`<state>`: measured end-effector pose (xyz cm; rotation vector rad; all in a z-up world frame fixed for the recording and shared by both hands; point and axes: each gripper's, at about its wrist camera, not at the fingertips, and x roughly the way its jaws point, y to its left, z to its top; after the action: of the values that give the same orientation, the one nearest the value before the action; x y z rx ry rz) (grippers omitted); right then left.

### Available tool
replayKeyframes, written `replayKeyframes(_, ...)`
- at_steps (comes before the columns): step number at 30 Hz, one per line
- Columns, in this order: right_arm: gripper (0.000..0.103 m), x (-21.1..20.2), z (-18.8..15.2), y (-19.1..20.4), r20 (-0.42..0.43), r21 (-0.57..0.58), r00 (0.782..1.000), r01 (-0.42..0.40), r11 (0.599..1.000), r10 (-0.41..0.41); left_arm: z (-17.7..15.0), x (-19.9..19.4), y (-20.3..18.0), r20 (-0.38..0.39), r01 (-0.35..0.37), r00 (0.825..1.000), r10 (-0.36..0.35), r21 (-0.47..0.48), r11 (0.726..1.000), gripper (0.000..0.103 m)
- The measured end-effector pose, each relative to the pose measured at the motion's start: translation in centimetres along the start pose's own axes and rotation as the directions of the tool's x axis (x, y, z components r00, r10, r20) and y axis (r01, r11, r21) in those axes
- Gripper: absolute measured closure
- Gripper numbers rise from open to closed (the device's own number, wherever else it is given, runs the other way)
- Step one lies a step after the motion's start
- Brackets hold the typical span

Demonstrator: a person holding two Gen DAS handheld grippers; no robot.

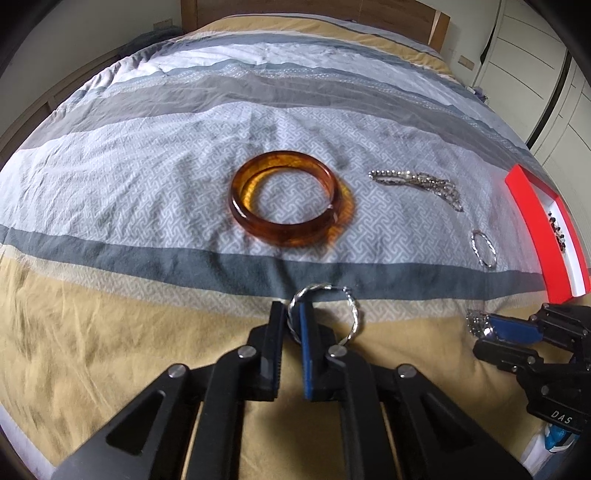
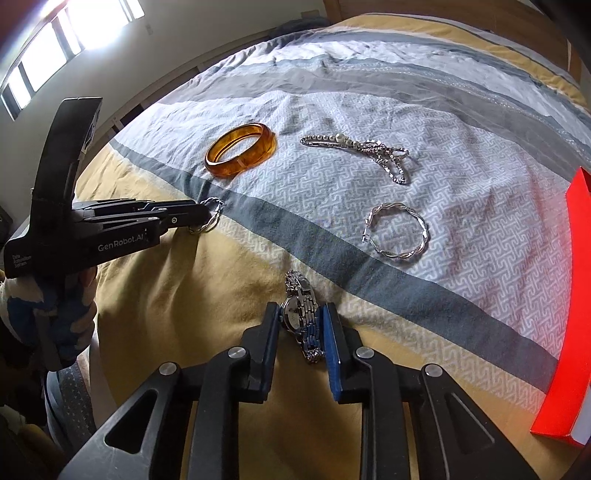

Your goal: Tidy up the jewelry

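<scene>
My left gripper (image 1: 293, 317) is shut on a twisted silver hoop earring (image 1: 352, 314), held just above the bedspread; it also shows in the right wrist view (image 2: 210, 216). My right gripper (image 2: 301, 325) is shut on a silver metal-link watch (image 2: 301, 314); it shows at the left wrist view's right edge (image 1: 480, 326). An amber bangle (image 1: 286, 197) (image 2: 240, 149) lies on the grey patterned stripe. A pearl and chain necklace (image 1: 417, 182) (image 2: 362, 151) lies to its right. A second twisted silver hoop (image 1: 484, 247) (image 2: 400, 236) lies near the red jewelry box (image 1: 535, 229) (image 2: 570, 325).
The striped bedspread (image 1: 147, 166) covers a bed with a wooden headboard (image 1: 314, 9). Beaded jewelry (image 1: 557, 230) lies inside the red box's white interior. White wardrobe doors (image 1: 535, 55) stand at the far right. A window (image 2: 55, 40) is at the left.
</scene>
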<state>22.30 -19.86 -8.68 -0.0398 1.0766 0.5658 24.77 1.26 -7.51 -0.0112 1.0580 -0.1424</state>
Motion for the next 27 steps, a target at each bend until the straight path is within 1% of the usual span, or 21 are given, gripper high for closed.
replayKeyframes(5,0.08,-0.9,-0.5,0.2,0.011,0.004,1.0,-0.017,1.0,0.017,-0.2,-1.2,-0.1,0.022,-0.002,1.0,0.002,-0.005,1.0,0.098)
replayKeyframes(12,0.08,-3.1,-1.6,0.6,0.03,0.014,0.999,-0.03,0.999,0.03,-0.5,-3.8,-0.2,0.053,-0.006,0.999,0.006,0.003,1.0,0.098)
replayKeyframes(27,0.08,-10.9,-3.9,0.9,0.131,0.05,0.991,0.0,0.999,-0.007,-2.1,-9.9,-0.7,0.108,-0.022,0.994,0.02,0.021,1.0,0.098)
